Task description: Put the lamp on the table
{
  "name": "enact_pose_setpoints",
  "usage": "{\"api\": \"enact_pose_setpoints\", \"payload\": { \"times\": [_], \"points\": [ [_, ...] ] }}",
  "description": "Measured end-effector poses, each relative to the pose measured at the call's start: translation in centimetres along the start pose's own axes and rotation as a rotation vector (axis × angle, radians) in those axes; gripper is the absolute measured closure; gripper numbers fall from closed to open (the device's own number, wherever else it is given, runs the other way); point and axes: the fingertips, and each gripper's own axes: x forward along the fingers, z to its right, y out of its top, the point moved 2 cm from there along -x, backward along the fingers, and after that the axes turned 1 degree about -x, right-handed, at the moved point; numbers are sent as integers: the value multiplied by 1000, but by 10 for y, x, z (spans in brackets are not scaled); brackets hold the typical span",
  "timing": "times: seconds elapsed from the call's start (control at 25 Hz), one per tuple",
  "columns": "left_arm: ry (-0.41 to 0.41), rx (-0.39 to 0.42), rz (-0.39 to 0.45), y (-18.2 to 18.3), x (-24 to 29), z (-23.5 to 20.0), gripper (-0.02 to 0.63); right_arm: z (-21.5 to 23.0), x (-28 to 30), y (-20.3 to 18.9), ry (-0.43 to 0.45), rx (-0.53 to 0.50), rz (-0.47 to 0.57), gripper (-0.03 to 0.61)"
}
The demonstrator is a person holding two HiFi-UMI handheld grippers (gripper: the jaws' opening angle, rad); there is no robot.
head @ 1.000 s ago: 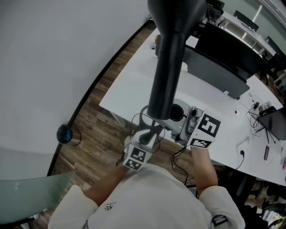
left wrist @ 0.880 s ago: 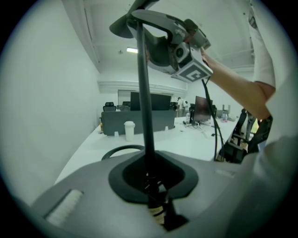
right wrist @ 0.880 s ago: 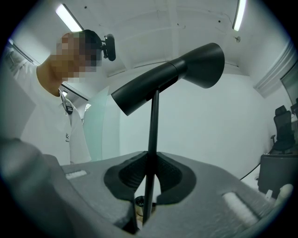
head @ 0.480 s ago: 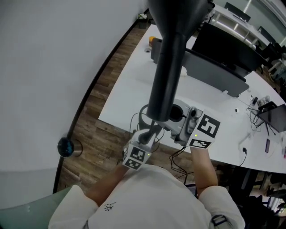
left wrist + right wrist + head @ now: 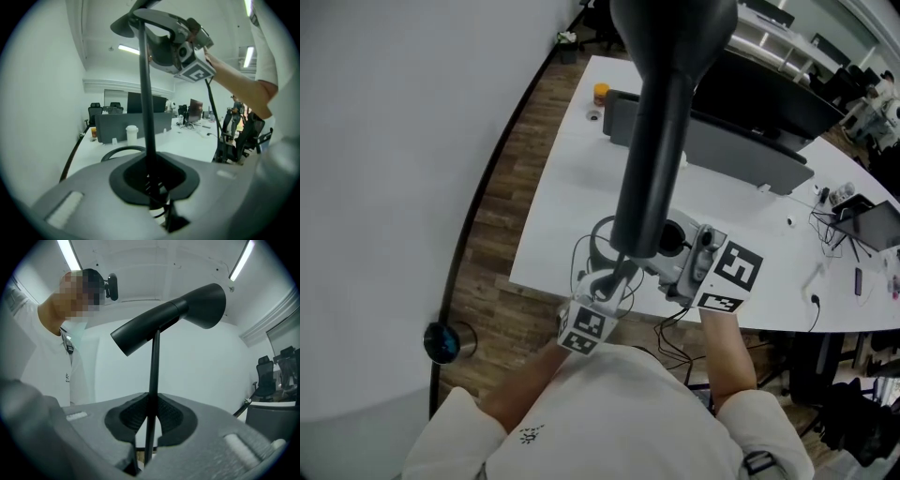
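A black lamp with a cone-shaped head (image 5: pixel 661 122) on a thin stem is held in the air at the near edge of the white table (image 5: pixel 572 187). My left gripper (image 5: pixel 605 286) is shut on the lower stem (image 5: pixel 147 93), just above the lamp's ring base (image 5: pixel 123 151). My right gripper (image 5: pixel 675 253) is shut on the stem higher up, below the head; the left gripper view shows it at the top (image 5: pixel 180 44). From the right gripper view the stem (image 5: pixel 152 380) runs between the ribbed pads (image 5: pixel 171 416) and the head (image 5: pixel 173 319) tilts overhead.
A grey divider panel (image 5: pixel 741 155) and dark monitors stand across the table's far side. An orange-lidded cup (image 5: pixel 600 94) sits at the far corner, a paper cup (image 5: pixel 131 133) by the divider. Cables and a laptop (image 5: pixel 877 225) lie right. A curved white wall (image 5: pixel 394 169) runs left.
The table has slid down and left in the head view and now reaches further under the lamp. Both grippers keep the same hold on the stem.
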Motion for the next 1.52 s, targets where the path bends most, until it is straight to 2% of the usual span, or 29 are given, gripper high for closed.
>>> {"api": "enact_pose_setpoints", "payload": {
  "times": [0.4,0.8,1.08,1.52],
  "points": [
    [-67,54,4,-4,-7,-55,578,20,44,-3,-98,-10,1,535],
    [-111,63,-5,-7,-2,-65,578,30,52,-9,-132,-3,-11,535],
    [-127,51,-48,-20,21,-65,578,50,44,-27,-138,18,-23,535],
    [-120,40,-75,-21,83,-89,578,112,36,-54,-120,48,-80,537]
  ]
}}
